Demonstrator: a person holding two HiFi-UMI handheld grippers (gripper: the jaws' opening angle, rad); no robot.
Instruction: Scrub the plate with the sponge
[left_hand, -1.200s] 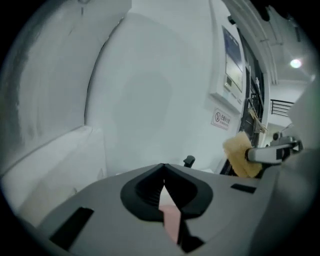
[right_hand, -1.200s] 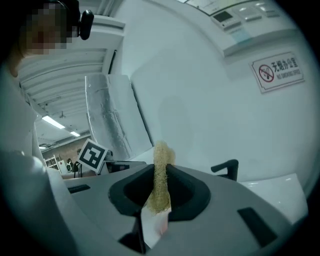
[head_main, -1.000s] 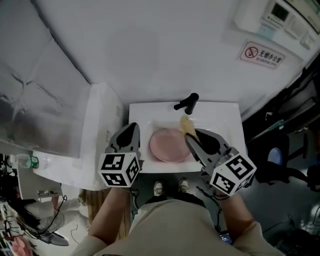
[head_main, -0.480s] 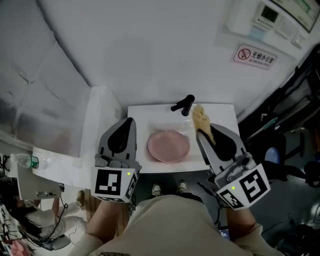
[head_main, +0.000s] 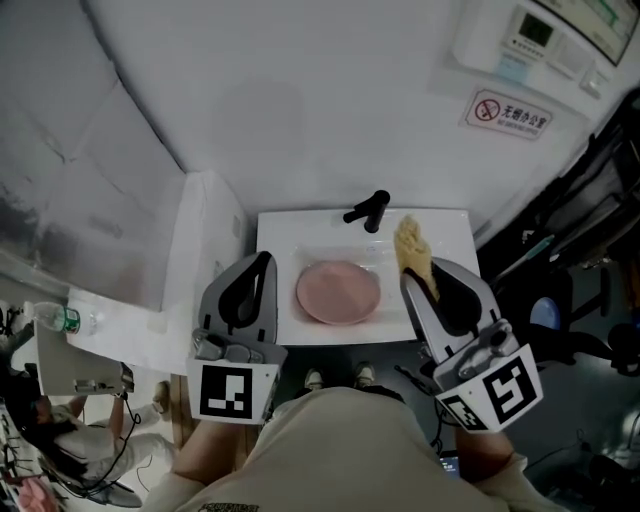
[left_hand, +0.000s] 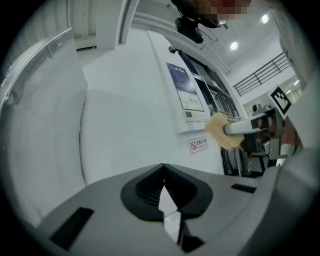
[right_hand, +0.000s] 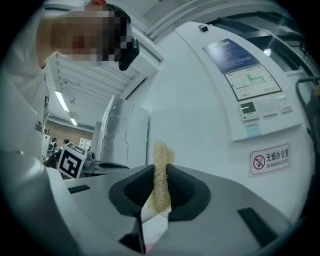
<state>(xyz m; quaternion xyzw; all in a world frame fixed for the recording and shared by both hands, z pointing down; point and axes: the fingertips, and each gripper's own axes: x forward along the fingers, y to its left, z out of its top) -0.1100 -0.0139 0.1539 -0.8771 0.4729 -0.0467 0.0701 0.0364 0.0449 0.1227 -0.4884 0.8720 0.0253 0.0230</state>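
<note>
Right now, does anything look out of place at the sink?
Nothing spilled or damaged. One oddity: the sponge, clamped in the right gripper, is held clear of the pink plate lying in the sink.

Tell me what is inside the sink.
A pink plate lies in the sink, in front of the black faucet. The sponge is not in it: the right gripper holds it. That gripper covers the basin's near right corner; nothing under the plate shows.
</note>
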